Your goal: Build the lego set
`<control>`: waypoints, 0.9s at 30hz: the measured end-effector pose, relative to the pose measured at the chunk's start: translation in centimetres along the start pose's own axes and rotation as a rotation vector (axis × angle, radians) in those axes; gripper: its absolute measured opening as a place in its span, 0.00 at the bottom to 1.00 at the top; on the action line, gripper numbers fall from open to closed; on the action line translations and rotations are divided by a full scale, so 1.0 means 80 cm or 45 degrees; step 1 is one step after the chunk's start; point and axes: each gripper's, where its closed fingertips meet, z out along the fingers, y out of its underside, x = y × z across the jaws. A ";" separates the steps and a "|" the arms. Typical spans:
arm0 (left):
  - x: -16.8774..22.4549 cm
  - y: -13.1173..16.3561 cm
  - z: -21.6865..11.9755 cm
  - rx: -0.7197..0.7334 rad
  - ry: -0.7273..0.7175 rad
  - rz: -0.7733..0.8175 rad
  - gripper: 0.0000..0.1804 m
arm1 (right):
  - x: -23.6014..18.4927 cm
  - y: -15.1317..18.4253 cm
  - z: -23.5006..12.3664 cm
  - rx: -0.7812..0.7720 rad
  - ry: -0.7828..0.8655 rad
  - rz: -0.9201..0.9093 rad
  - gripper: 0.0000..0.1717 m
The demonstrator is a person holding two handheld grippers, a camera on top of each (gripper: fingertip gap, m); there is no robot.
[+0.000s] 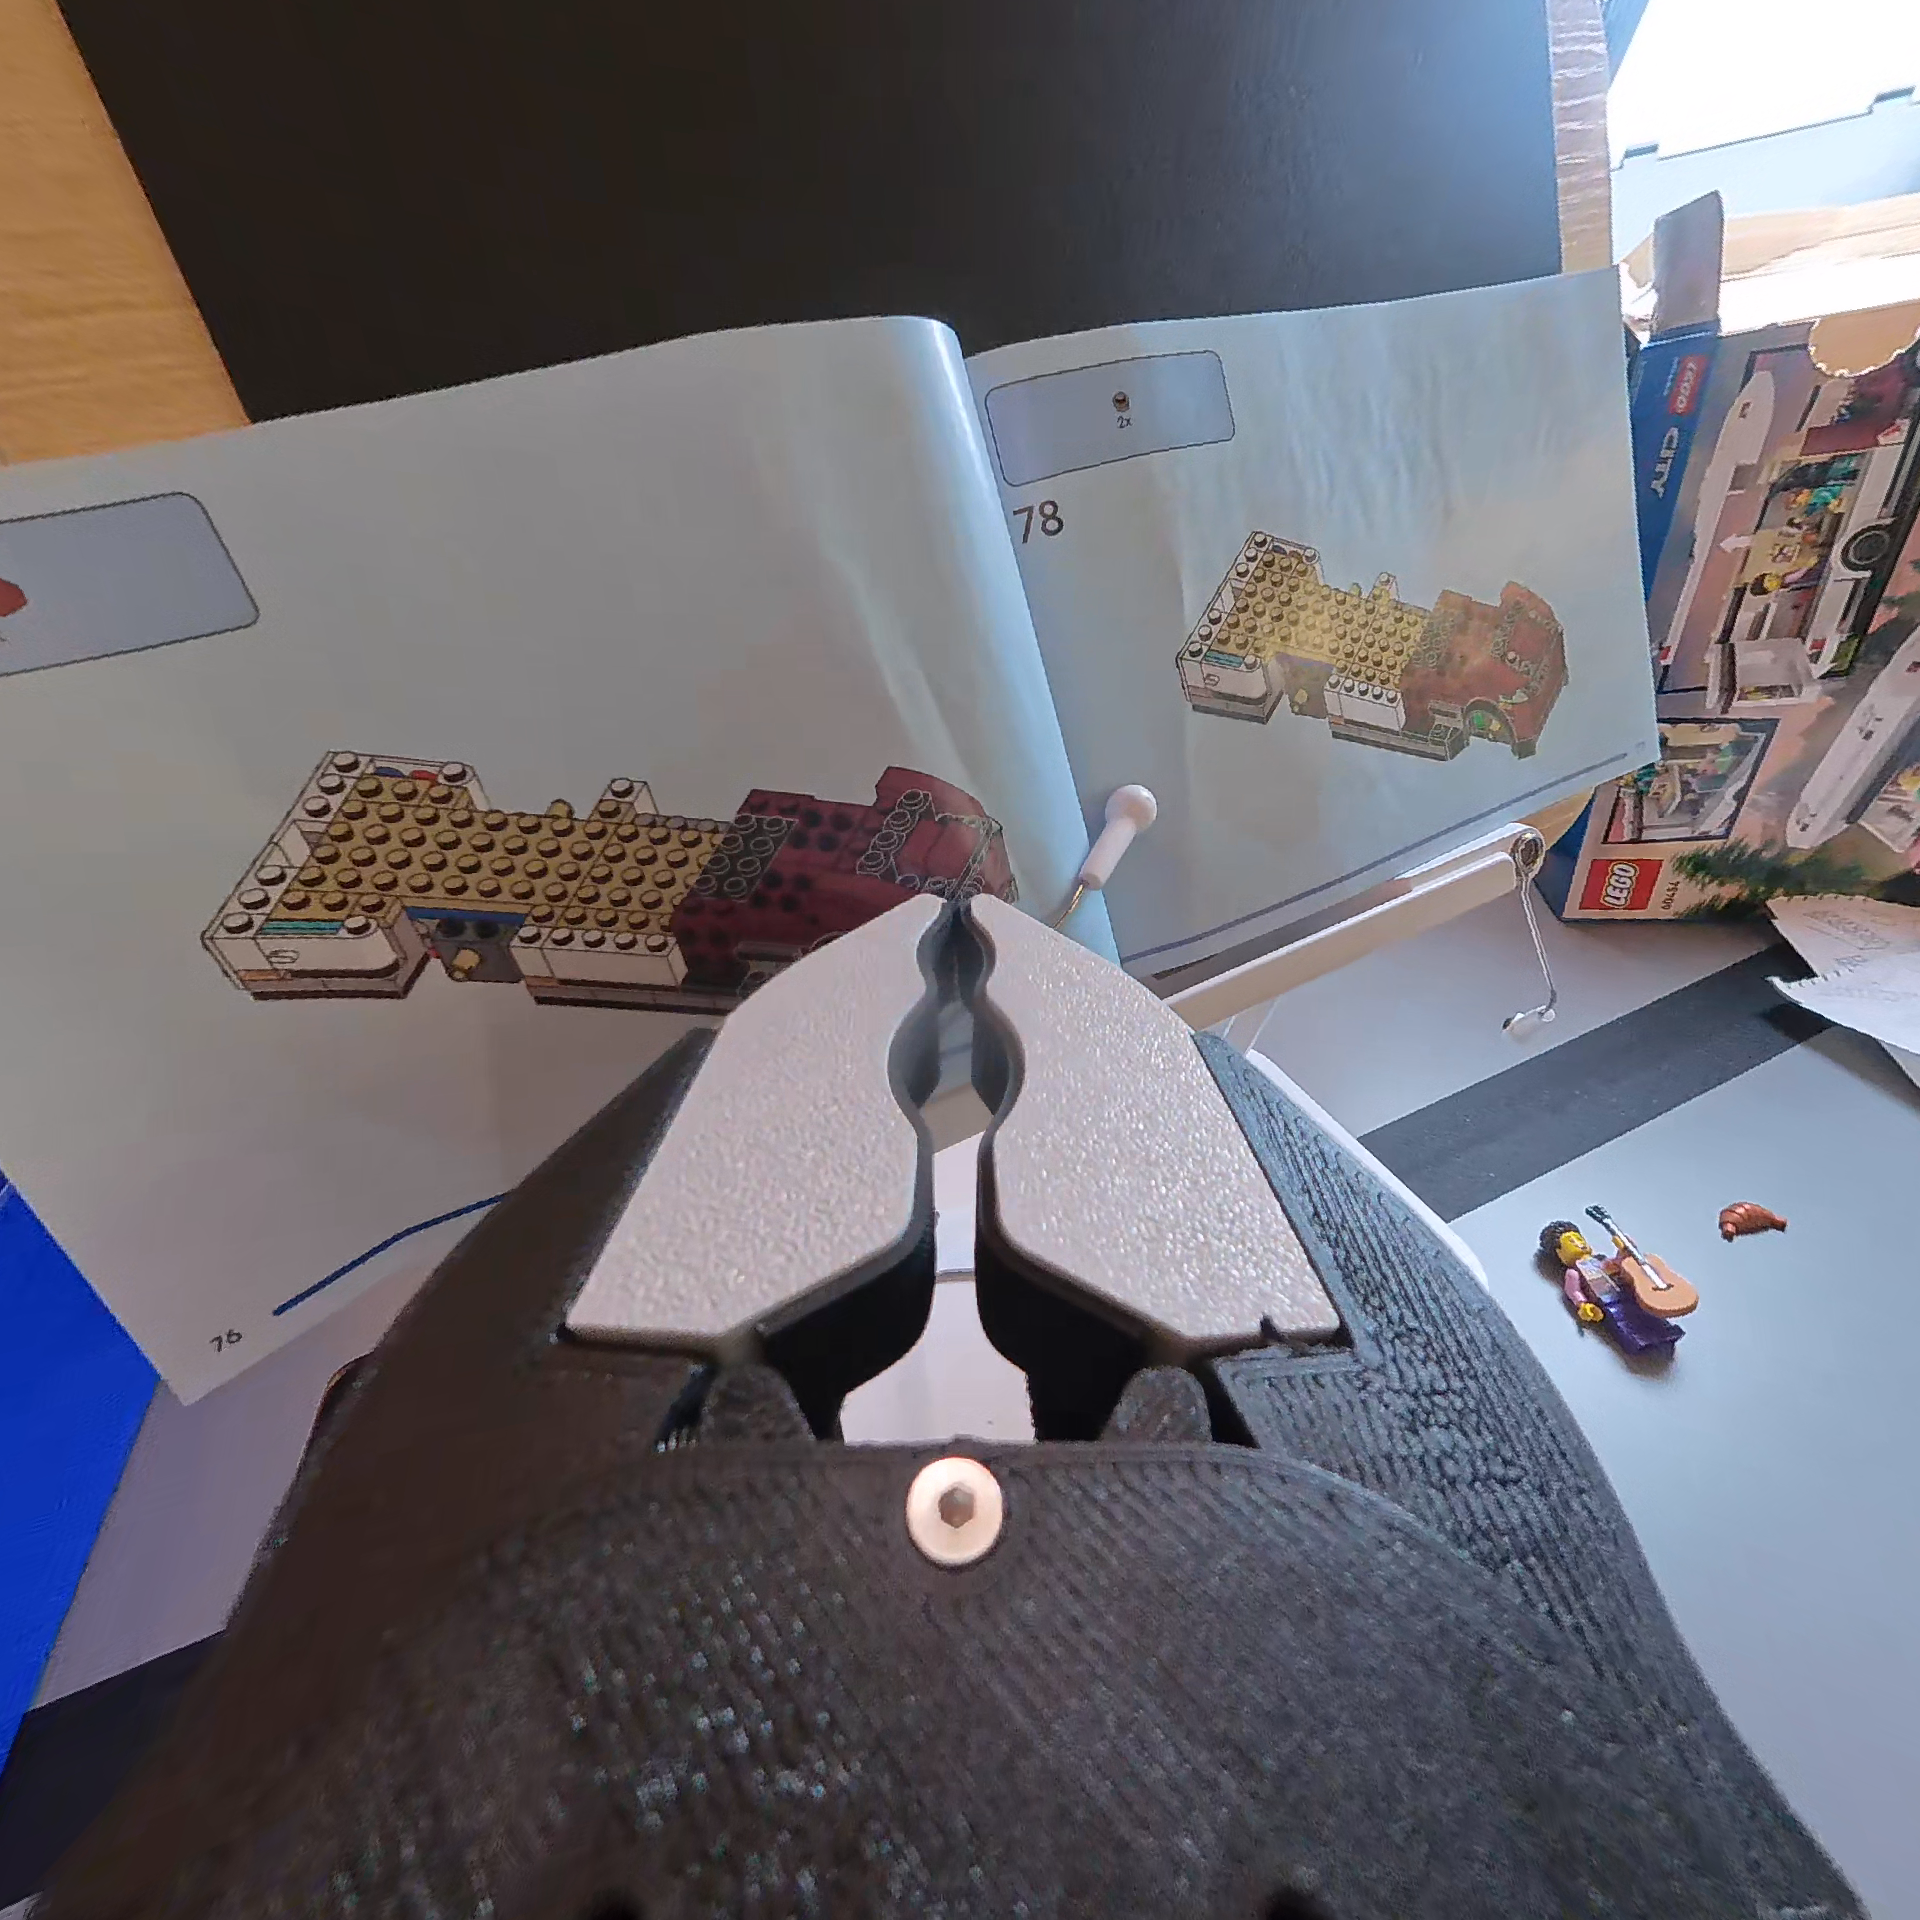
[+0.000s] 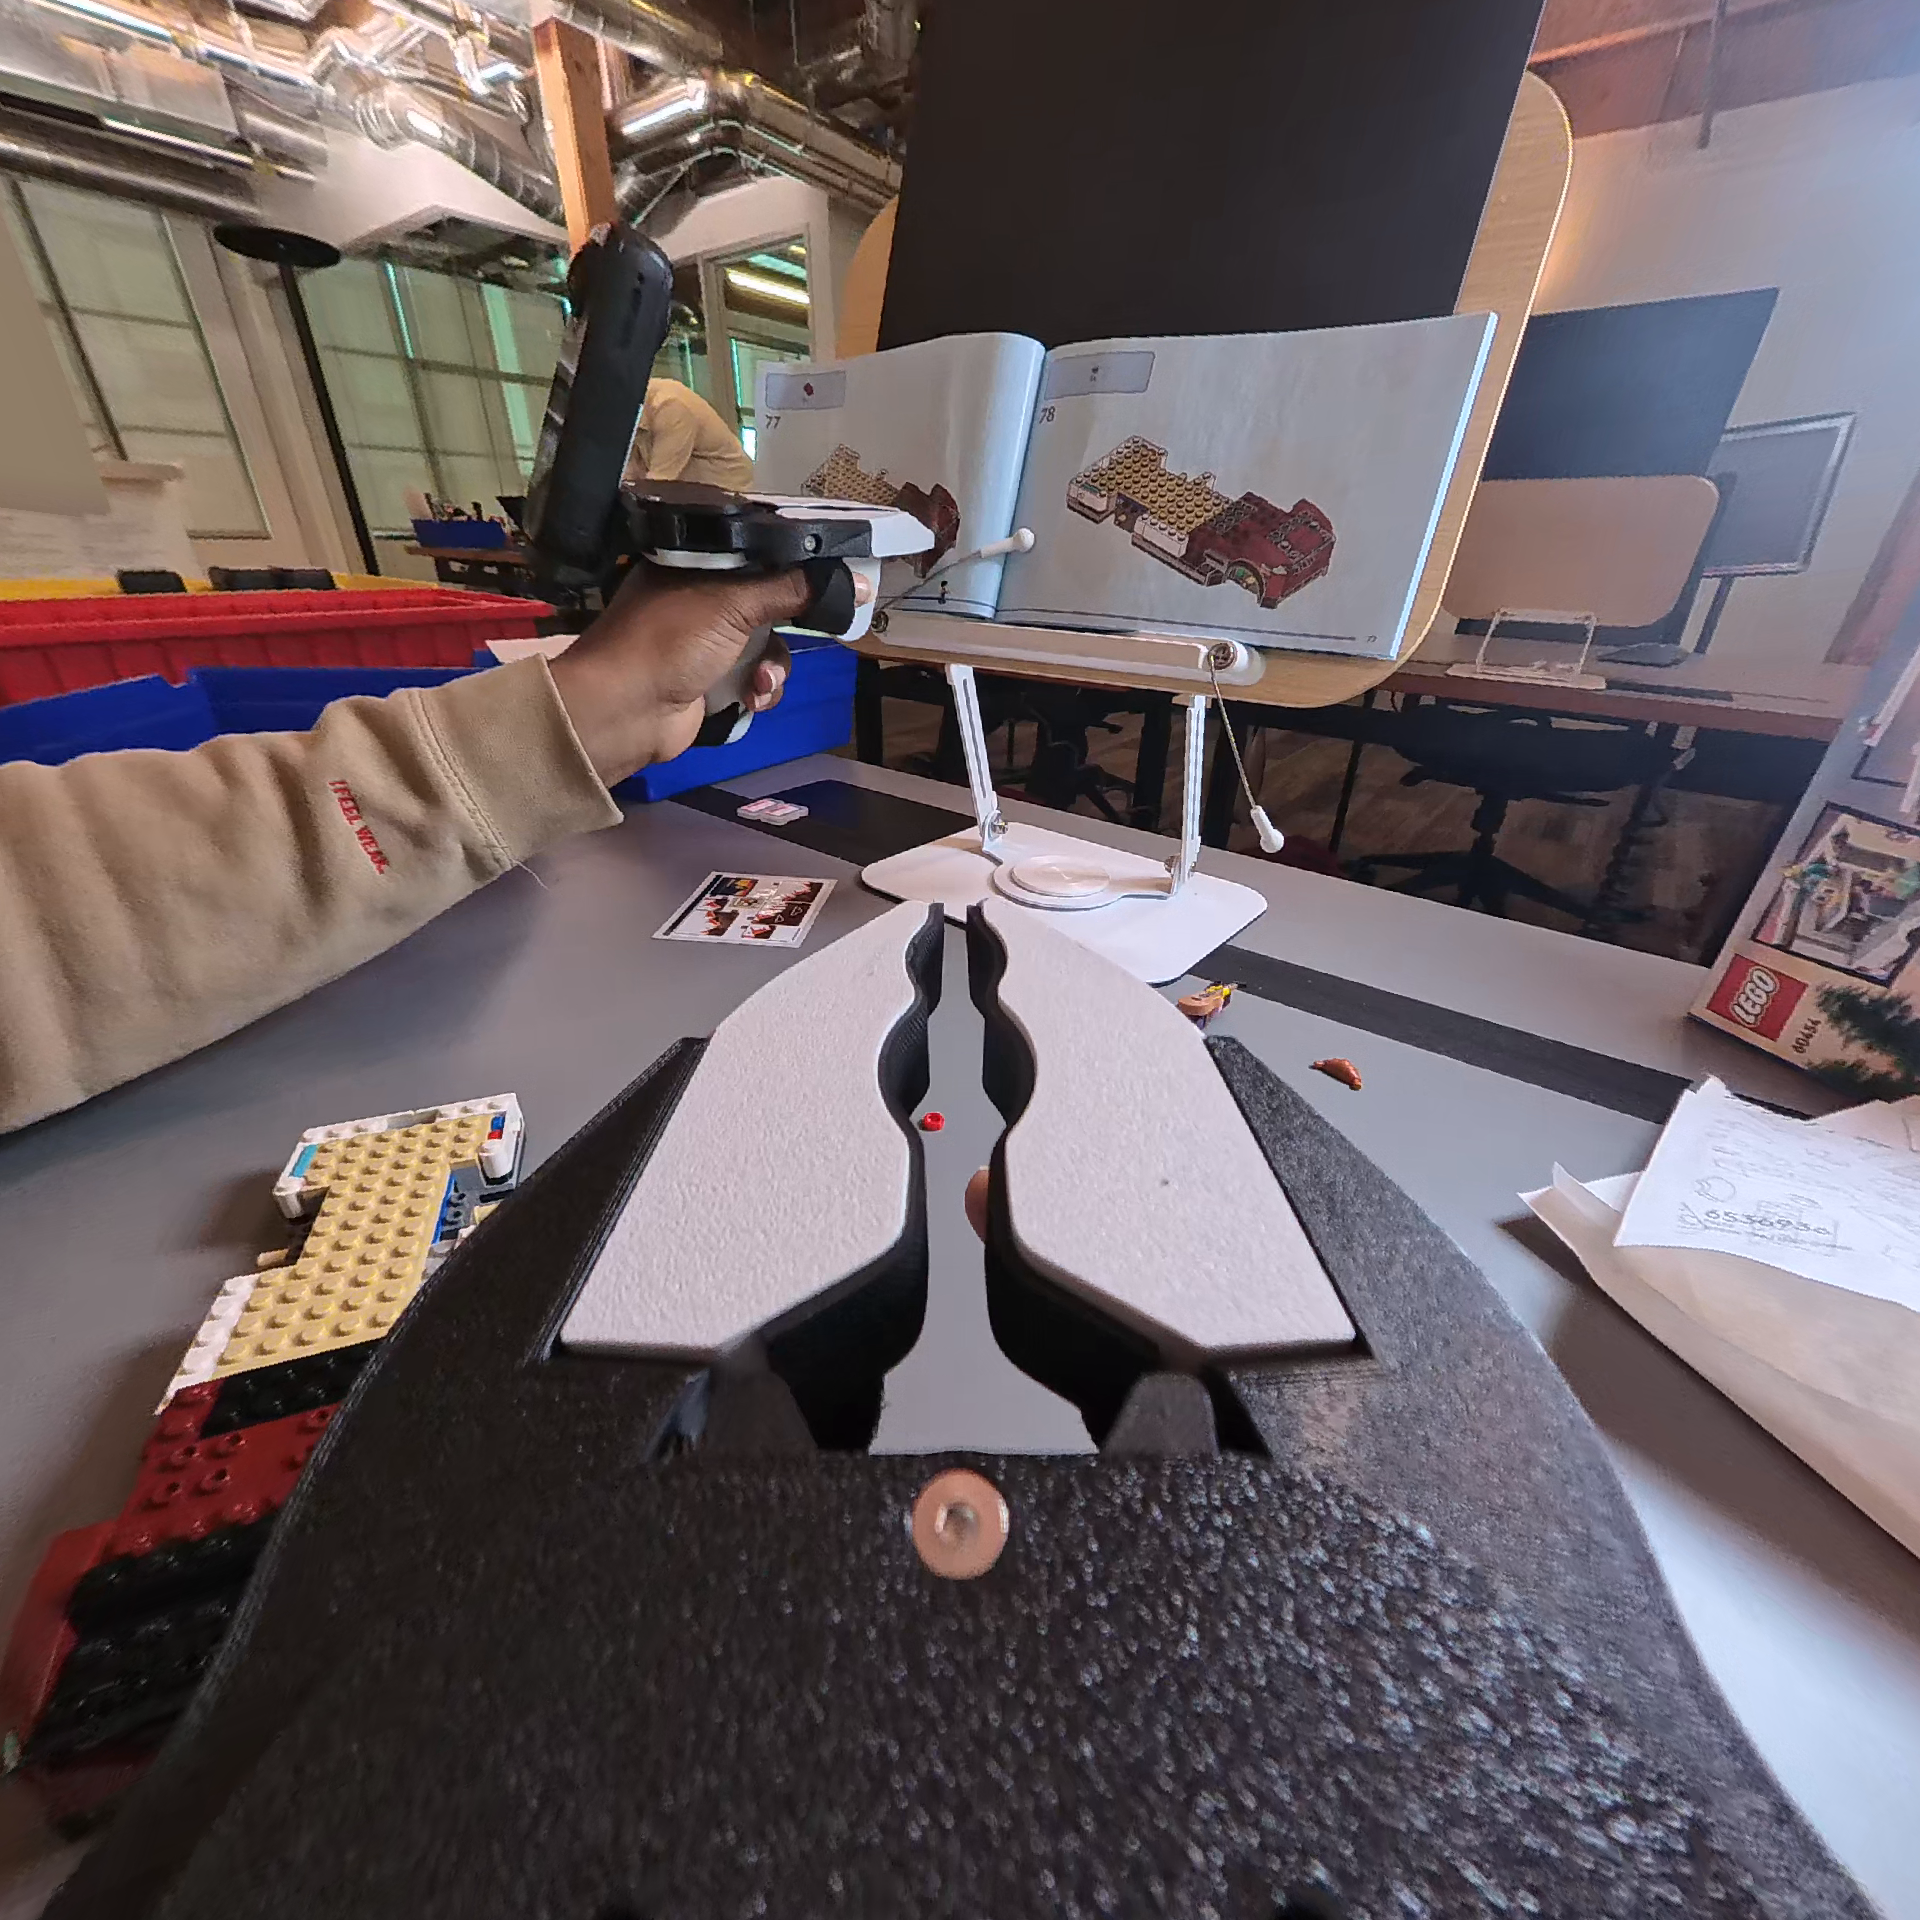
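Grey-white fingers of the left gripper (image 1: 956, 914) meet at their tips with nothing between them, raised right in front of the open instruction booklet (image 1: 582, 644), at the lower edge of its left page. Whether the tips touch the paper is hard to tell. That booklet rests on a white stand (image 2: 1081, 883), whose white-tipped page pin (image 1: 1117, 821) sits just right of the tips. A hand (image 2: 686, 665) in a beige sleeve (image 2: 260, 852) holds this gripper.

Down over the grey table (image 2: 582, 997), the right gripper (image 2: 956, 925) has its fingers a narrow slit apart, gripping nothing; a tiny red stud (image 2: 932, 1121) lies on the table seen through the gap. Left of it sits a tan, white and dark-red brick build (image 2: 343, 1247); ahead-left a sticker sheet (image 2: 744, 908); to the right a minifigure with guitar (image 1: 1621, 1283), a brown croissant piece (image 1: 1754, 1218), loose papers (image 2: 1787, 1247) and the set box (image 1: 1766, 644).
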 end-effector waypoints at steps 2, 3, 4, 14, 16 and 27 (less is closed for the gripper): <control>0.000 0.000 0.000 -0.001 -0.002 0.002 0.00 | 0.000 0.001 0.000 -0.001 0.001 0.004 0.03; -0.001 0.000 0.000 0.000 -0.002 0.002 0.00 | 0.000 0.001 0.000 -0.002 0.001 0.003 0.03; -0.001 0.000 0.000 0.000 -0.004 0.005 0.00 | 0.000 0.001 0.000 -0.004 0.000 0.002 0.03; 0.001 0.001 0.001 -0.007 -0.002 -0.001 0.00 | -0.002 0.004 0.001 -0.013 -0.004 -0.012 0.03; 0.004 0.002 0.000 -0.012 -0.001 0.005 0.00 | -0.002 0.004 0.001 -0.015 -0.006 -0.010 0.03; 0.013 0.018 -0.028 -0.043 -0.022 0.066 0.00 | -0.004 -0.001 -0.002 -0.004 0.002 -0.035 0.03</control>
